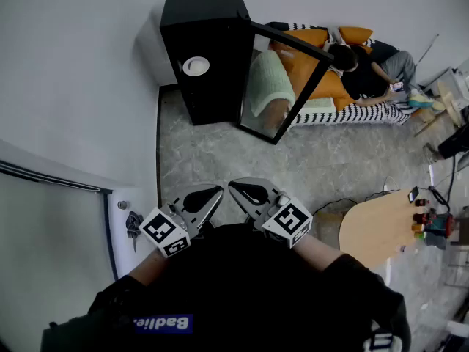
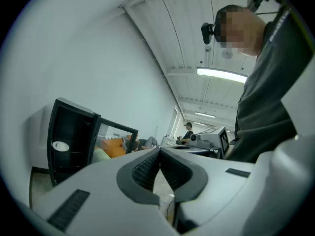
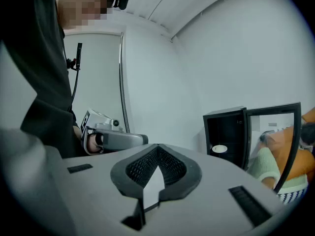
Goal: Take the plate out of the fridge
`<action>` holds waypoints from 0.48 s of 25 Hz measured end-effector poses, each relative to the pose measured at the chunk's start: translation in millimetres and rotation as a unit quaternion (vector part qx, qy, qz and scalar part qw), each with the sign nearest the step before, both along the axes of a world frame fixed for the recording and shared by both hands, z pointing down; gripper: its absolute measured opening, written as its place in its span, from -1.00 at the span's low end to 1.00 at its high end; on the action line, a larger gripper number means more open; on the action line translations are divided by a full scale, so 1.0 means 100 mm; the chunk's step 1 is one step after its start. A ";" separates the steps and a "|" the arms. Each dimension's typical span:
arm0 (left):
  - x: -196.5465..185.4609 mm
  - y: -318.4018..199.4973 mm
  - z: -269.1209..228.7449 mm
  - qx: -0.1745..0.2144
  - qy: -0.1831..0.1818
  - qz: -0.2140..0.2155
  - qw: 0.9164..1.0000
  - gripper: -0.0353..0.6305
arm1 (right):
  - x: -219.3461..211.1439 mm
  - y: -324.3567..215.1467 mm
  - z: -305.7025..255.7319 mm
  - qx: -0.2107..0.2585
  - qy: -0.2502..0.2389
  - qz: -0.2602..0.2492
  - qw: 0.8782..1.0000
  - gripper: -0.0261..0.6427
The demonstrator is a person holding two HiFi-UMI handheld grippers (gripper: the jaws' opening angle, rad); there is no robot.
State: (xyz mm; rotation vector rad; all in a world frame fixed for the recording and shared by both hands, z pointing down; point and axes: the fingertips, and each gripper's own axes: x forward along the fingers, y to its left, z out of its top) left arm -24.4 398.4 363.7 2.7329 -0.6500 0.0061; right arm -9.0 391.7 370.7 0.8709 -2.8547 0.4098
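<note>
Black fridge (image 1: 205, 28) stands against the wall with its door (image 1: 278, 86) swung open. The white plate (image 1: 196, 66) lies on a shelf inside, about halfway up. The left tongs (image 1: 209, 195) and right tongs (image 1: 245, 191) are held close to the body, well apart from the fridge, each shut with nothing between them. If they reach in without opening, they would probably shove the plate back. A shallow pinch on its smooth rim could let it tip and fall, and a wide reach might knock the door.
</note>
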 end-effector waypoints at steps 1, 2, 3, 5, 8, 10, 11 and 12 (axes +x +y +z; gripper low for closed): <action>0.00 0.00 0.00 0.002 0.000 0.000 1.000 -0.87 | 0.00 0.00 0.00 0.002 -0.001 0.000 1.000 -0.89; 0.00 0.00 0.00 0.002 0.001 0.000 1.000 -0.87 | 0.00 0.00 0.01 0.005 -0.002 0.000 1.000 -0.89; 0.00 0.00 0.00 0.002 0.001 -0.001 1.000 -0.87 | 0.01 0.00 0.01 0.009 -0.004 0.000 1.000 -0.89; 0.00 0.01 0.01 -0.001 0.000 -0.001 1.000 -0.87 | 0.01 0.00 0.02 0.011 -0.007 0.000 1.000 -0.89; 0.01 0.01 0.02 -0.002 0.001 -0.002 1.000 -0.87 | 0.01 0.01 0.02 0.000 0.000 0.000 1.000 -0.89; 0.02 0.00 0.03 -0.003 0.001 -0.003 1.000 -0.87 | 0.02 0.00 0.02 0.003 -0.001 -0.002 1.000 -0.89; 0.02 0.00 0.03 -0.004 0.000 -0.003 1.000 -0.87 | 0.03 -0.01 0.03 0.009 -0.005 -0.002 1.000 -0.89; 0.03 -0.01 0.03 -0.004 0.000 -0.004 1.000 -0.87 | 0.04 -0.02 0.03 0.013 -0.009 -0.002 1.000 -0.89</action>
